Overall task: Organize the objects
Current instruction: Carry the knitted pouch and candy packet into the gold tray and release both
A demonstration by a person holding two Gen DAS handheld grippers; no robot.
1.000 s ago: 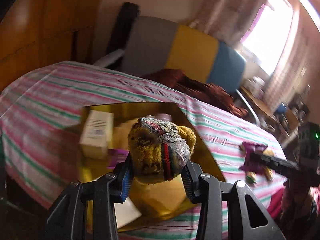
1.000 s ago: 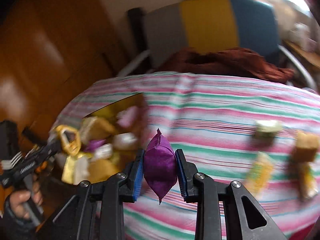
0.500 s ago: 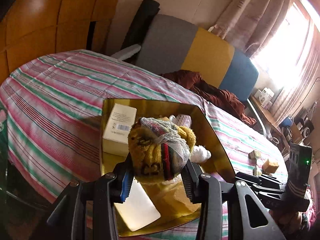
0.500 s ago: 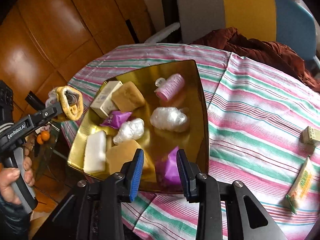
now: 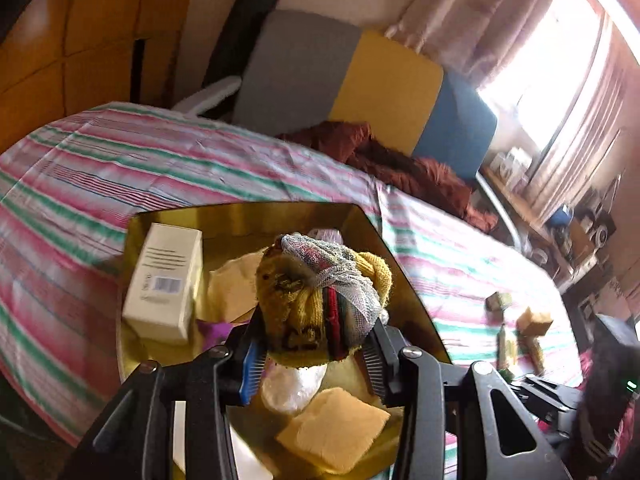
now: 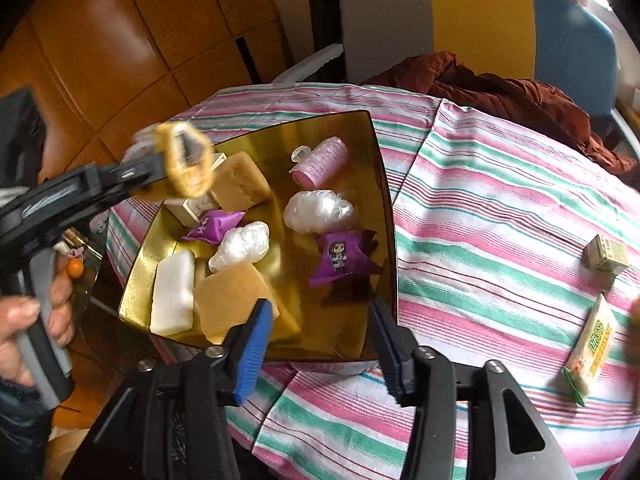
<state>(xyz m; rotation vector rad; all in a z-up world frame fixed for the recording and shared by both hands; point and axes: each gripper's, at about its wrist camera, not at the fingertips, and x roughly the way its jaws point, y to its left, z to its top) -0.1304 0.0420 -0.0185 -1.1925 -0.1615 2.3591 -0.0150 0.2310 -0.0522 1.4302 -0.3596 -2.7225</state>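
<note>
The left gripper (image 5: 316,350) has its jaws clamped on a rolled yellow knitted sock bundle wrapped in grey mesh fabric (image 5: 322,300), held above the square gold-coloured tray (image 6: 376,184). In the right wrist view the same bundle (image 6: 184,164) shows blurred over the tray's left edge.

The right gripper (image 6: 322,350) has its jaws spread wide with nothing between them, positioned at the tray's near edge.

The tray rests on a round worktop covered by a pink, green and white striped cloth (image 6: 500,216). Tray contents:

- a purple sachet printed with a cartoon figure (image 6: 342,258), lying near the right side;
- a second, smaller purple sachet (image 6: 214,226), towards the left;
- two crumpled white plastic wads (image 6: 320,210), (image 6: 240,244), near the middle;
- a pink cylindrical roll (image 6: 320,160), at the far side;
- a white rectangular bar (image 6: 174,292), at the near left corner;
- a tan block (image 6: 236,308), just beside the white bar;
- a second tan block (image 6: 240,180), at the far left;
- a cream carton box with a barcode (image 5: 164,284), partly hidden by the bundle in the right wrist view.

On the cloth, well apart from the tray to the right, lie a small pale green box (image 6: 606,254) and a flat yellow-green packet (image 6: 592,354).

Beyond the worktop stands a chair with a grey, yellow and blue back (image 6: 472,20), with a rust-brown garment (image 6: 500,92) draped over its seat.
</note>
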